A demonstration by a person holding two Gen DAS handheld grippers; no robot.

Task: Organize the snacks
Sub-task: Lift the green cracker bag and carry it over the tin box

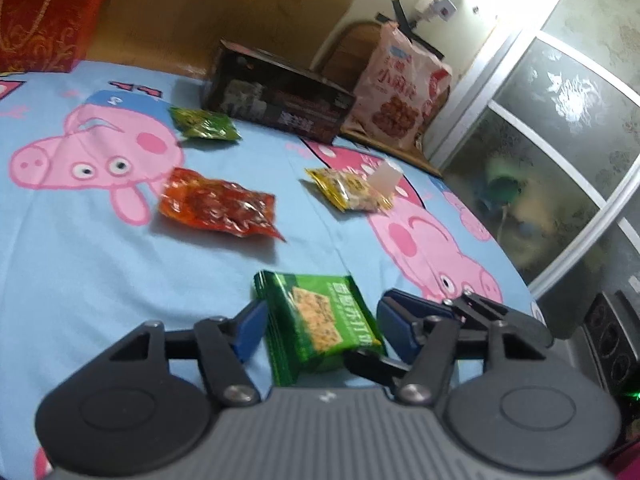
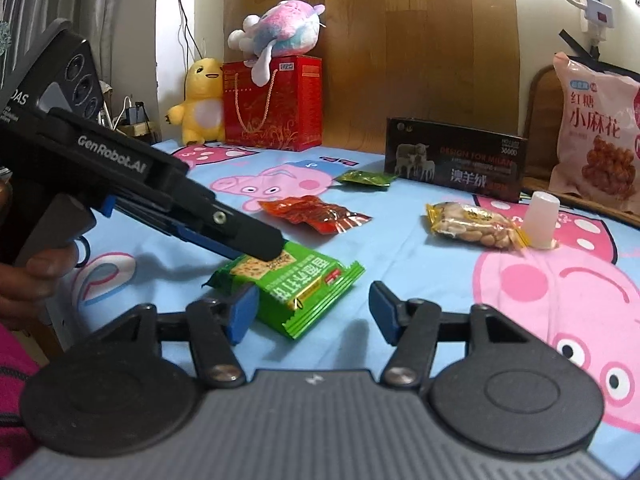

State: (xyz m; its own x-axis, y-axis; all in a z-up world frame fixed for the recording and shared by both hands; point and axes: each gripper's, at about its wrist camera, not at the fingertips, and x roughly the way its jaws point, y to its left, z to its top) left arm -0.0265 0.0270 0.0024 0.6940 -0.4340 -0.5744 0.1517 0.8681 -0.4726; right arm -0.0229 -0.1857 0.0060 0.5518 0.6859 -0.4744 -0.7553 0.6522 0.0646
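A green cracker packet (image 1: 320, 322) lies on the blue Peppa Pig sheet (image 1: 100, 264), between the open fingers of my left gripper (image 1: 320, 330); the fingers stand wide on either side of it. In the right wrist view the same packet (image 2: 296, 288) lies just ahead of my open, empty right gripper (image 2: 308, 312), with the left gripper (image 2: 256, 246) reaching in from the left over its far end. A red snack pouch (image 1: 220, 204) (image 2: 314, 212), a small green pouch (image 1: 204, 124) (image 2: 366, 179) and a yellow peanut packet (image 1: 346, 188) (image 2: 474, 226) lie further back.
A dark box (image 2: 454, 160) and a big pink snack bag (image 2: 596, 136) stand at the back right. A white plastic cup (image 2: 542, 220) sits beside the peanut packet. A red gift bag (image 2: 272, 104), a yellow plush (image 2: 200, 102) and a pink-blue plush (image 2: 280, 32) stand at the back left.
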